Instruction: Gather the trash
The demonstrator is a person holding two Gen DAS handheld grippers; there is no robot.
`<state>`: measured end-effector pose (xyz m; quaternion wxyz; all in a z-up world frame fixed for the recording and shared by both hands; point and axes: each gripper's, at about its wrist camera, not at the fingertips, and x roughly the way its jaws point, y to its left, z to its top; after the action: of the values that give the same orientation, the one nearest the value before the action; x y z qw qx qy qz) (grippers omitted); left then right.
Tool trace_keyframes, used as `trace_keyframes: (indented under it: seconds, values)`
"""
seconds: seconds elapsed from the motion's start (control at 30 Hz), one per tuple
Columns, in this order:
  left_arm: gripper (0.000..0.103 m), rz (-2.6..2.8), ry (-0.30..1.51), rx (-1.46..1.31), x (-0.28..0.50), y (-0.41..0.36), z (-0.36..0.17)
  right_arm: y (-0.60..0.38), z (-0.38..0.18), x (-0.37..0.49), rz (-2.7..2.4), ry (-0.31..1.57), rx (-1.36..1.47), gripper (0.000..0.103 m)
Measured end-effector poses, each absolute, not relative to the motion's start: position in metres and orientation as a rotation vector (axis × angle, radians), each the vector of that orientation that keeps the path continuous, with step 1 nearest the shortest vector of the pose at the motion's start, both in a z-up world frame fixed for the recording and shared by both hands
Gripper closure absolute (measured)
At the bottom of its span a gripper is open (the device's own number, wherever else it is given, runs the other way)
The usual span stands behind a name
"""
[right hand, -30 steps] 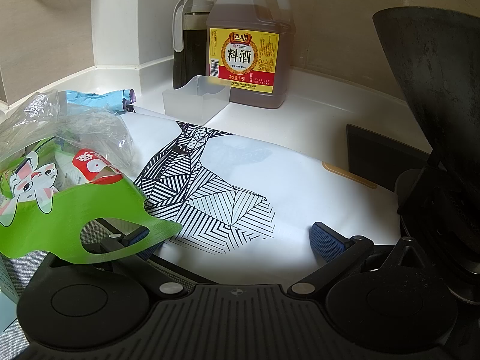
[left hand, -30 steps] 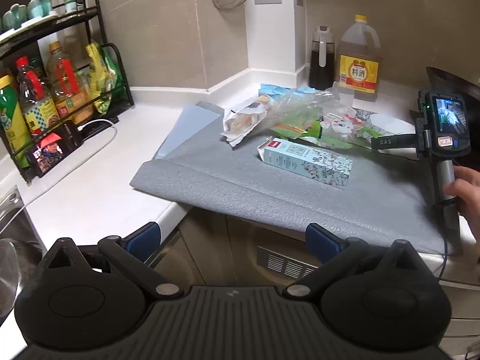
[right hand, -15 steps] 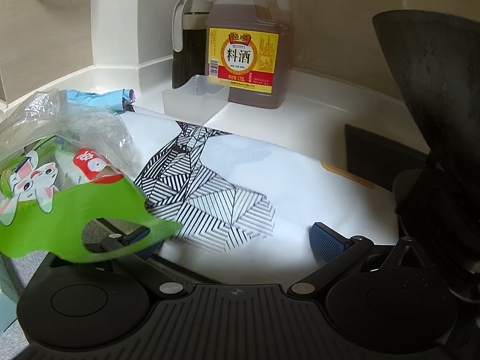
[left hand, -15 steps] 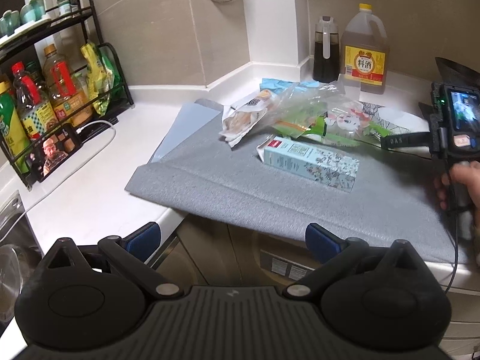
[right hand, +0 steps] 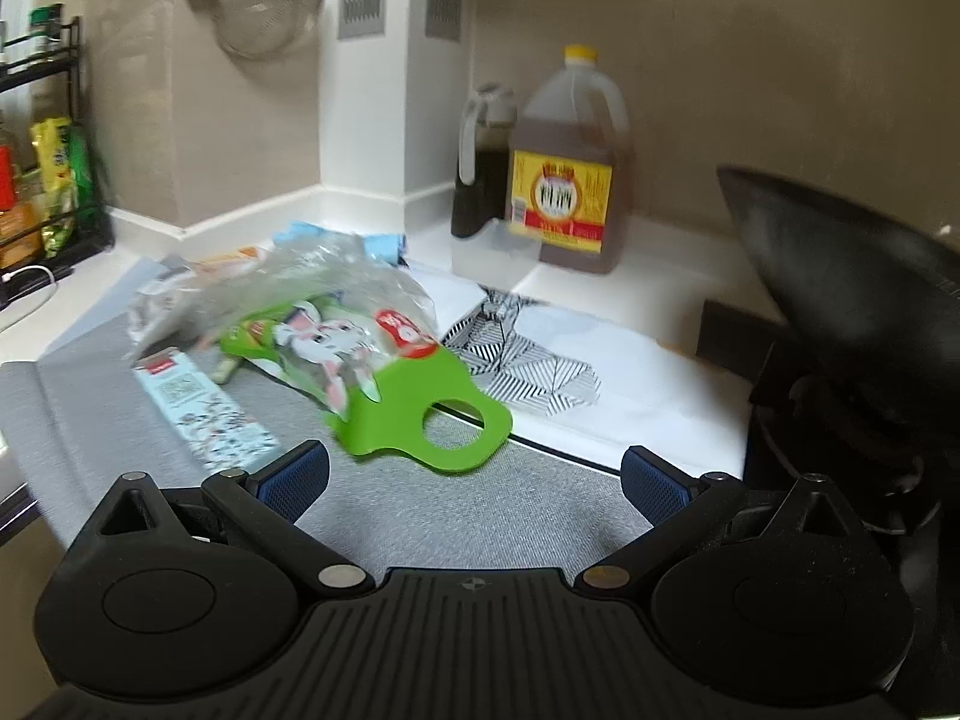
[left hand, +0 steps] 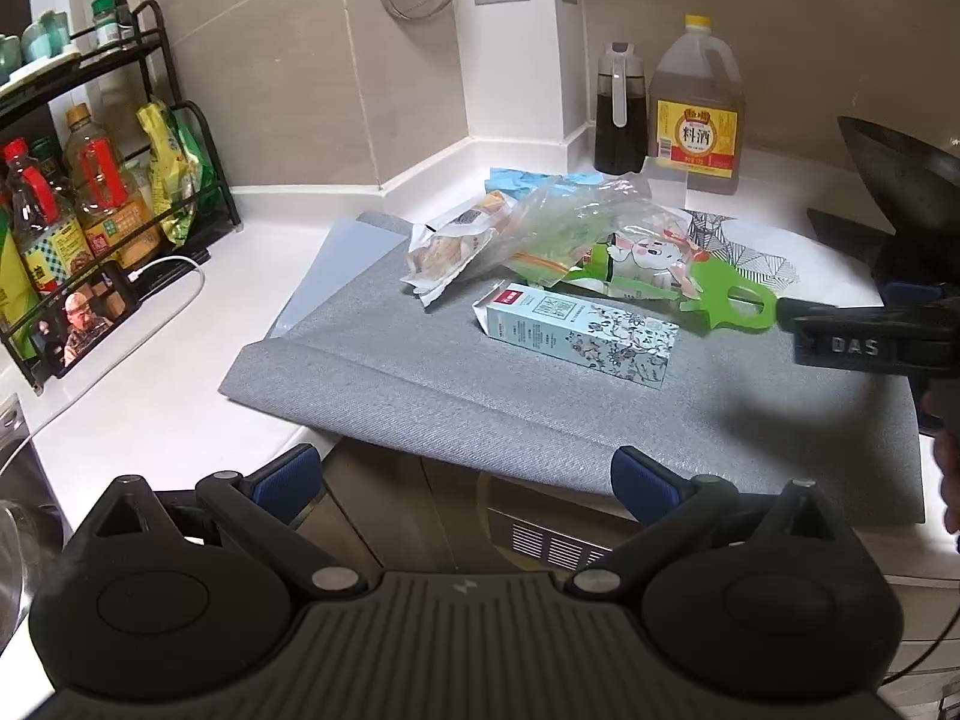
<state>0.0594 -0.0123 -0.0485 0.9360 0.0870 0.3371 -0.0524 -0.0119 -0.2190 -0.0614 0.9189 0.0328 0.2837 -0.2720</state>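
Trash lies on a grey mat (left hand: 420, 396): a pale blue carton (left hand: 576, 330), a green rabbit-print bag (left hand: 660, 276) with a cut-out handle, a crumpled clear plastic bag (left hand: 564, 222) and a bread wrapper (left hand: 450, 246). My left gripper (left hand: 465, 477) is open and held off the counter's front edge, well short of the carton. My right gripper (right hand: 474, 477) is open with nothing in it, just behind the green bag's handle (right hand: 432, 414). The carton (right hand: 204, 414) lies ahead of its left finger. In the left wrist view the right gripper (left hand: 840, 312) reaches in from the right.
A black wok (right hand: 840, 276) stands close on the right. A large cooking wine jug (left hand: 696, 114) and a dark oil bottle (left hand: 621, 114) sit at the back wall. A black rack of bottles (left hand: 90, 180) and a phone on a cable (left hand: 84, 318) are at the left. A patterned white sheet (right hand: 540, 366) lies beyond the mat.
My right gripper has drawn back and risen from the green bag, whose handle no longer covers its left finger; that view is blurred. My left gripper has shifted a little.
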Motion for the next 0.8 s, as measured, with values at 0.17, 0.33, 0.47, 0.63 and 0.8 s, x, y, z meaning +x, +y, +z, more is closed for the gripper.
trace_keyframes:
  seconds: [0.17,0.33,0.47,0.63,0.8]
  values:
    - [0.000,-0.092,0.680,0.163,0.047,-0.004,-0.045,-0.196,-0.043,-0.031,-0.586,0.532,0.005,0.000]
    - [0.000,-0.085,0.668,0.142,0.033,0.006,-0.041,-0.179,-0.031,-0.046,-0.557,0.518,0.001,0.000]
    - [0.000,-0.077,0.651,0.127,0.022,0.013,-0.036,-0.164,-0.025,-0.056,-0.512,0.518,0.006,0.000]
    - [0.000,-0.077,0.636,0.124,0.012,0.015,-0.031,-0.146,-0.021,-0.066,-0.481,0.520,-0.002,0.000]
    - [0.000,-0.082,0.615,0.130,0.003,0.013,-0.025,-0.135,-0.013,-0.076,-0.455,0.515,0.012,0.000]
